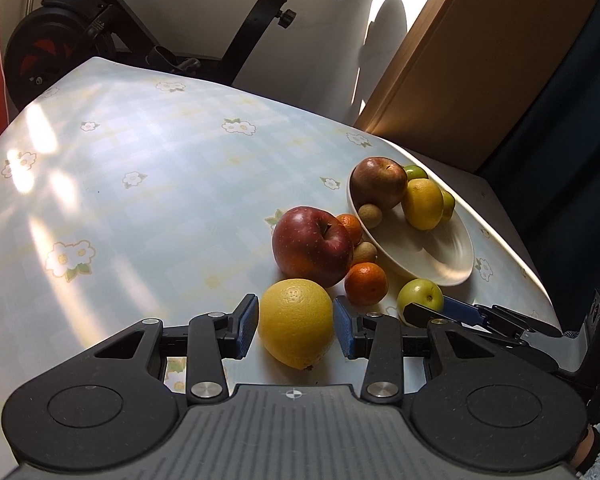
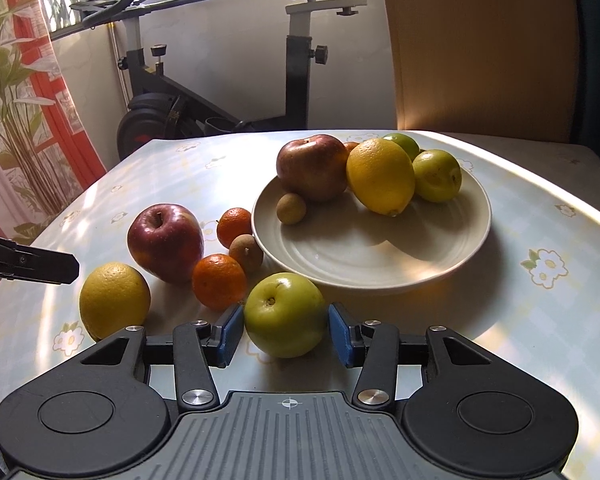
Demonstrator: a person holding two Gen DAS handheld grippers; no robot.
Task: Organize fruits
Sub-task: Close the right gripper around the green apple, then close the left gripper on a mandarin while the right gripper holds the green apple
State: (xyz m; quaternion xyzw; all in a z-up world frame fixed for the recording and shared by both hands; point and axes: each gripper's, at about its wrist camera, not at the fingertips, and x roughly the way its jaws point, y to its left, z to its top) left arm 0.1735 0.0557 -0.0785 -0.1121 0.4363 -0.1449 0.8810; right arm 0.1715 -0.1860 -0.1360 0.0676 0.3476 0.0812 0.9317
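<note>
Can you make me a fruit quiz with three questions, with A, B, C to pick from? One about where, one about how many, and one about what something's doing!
1. Where is the green fruit?
A. In a basket
B. On the table, between the right fingers
C. On the floor

2. How many tangerines lie on the table beside the plate?
A. Two
B. Five
C. None

3. What is the yellow fruit between the left fingers doing?
A. Resting whole on the table
B. Lying cut in half
C. Hanging high in the air

Answers:
1. B, a blue pad sits on each side of it.
2. A, both are near the red apple.
3. A, its underside meets the cloth.
</note>
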